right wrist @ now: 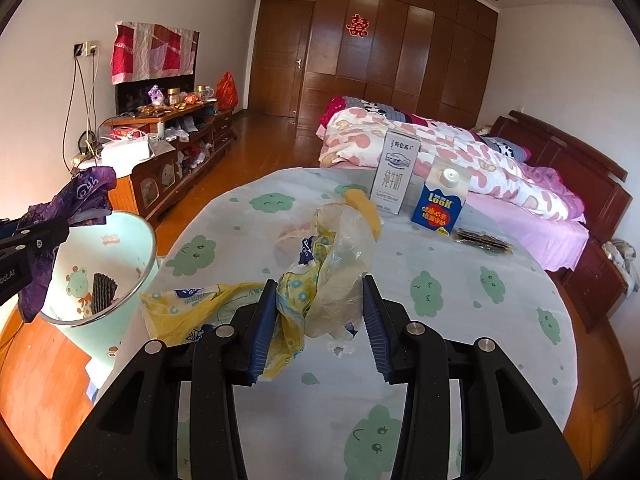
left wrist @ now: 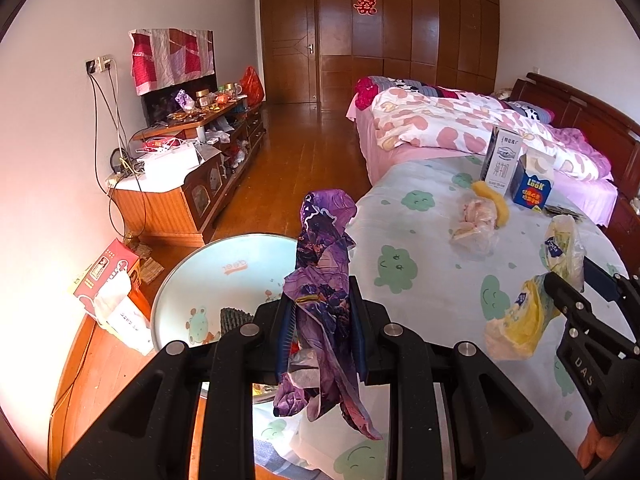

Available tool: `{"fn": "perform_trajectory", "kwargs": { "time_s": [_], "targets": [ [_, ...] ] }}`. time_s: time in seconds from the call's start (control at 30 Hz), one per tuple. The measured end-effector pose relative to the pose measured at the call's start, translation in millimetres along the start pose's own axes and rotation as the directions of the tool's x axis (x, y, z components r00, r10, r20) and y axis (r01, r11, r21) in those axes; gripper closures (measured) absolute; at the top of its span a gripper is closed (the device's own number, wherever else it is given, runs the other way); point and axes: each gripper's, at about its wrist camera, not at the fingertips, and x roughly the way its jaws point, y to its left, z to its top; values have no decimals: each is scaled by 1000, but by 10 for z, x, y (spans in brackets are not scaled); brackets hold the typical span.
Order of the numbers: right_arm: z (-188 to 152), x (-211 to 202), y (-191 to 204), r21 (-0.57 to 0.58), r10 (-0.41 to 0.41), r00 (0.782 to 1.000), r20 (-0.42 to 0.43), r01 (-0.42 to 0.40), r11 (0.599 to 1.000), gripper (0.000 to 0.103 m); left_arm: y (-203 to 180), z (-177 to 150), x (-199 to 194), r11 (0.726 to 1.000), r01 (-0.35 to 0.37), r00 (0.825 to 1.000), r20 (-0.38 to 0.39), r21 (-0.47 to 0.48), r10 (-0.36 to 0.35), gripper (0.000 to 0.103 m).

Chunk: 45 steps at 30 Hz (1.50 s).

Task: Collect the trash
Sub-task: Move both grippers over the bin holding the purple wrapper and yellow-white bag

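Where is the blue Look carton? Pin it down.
In the right wrist view the blue Look carton stands upright on the far side of the cloud-print table, right of the tall white milk carton.
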Motion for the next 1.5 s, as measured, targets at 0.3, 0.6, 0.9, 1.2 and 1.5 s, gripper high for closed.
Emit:
{"fn": "perform_trajectory", "kwargs": {
  "time_s": [0.3,0.6,0.9,1.2,1.5],
  "targets": [
    [86,-10,243,-33,27,1000,10,-27,999,61,164,96,58,1000,-22,1000,19,-7,22,79],
    [181,32,514,-73,62,998,17,-60,996,61,463,93,189,996,-55,998,-7,-65,55,79],
    [305,115,855,-121,115,993,24,-111,986,60,800,96,319,987,-91,995,-42,-131,86,79],
    [431,294,1183,-145,156,988,18,-152,978,60,1016,50,456,976,-131,990,-80,-172,119,79],
    [515,633,1524,-174,174,984,-39,-178,968,59,1085,-25,684,973,-144,984,-131,-182,121,79]
  ]
}}
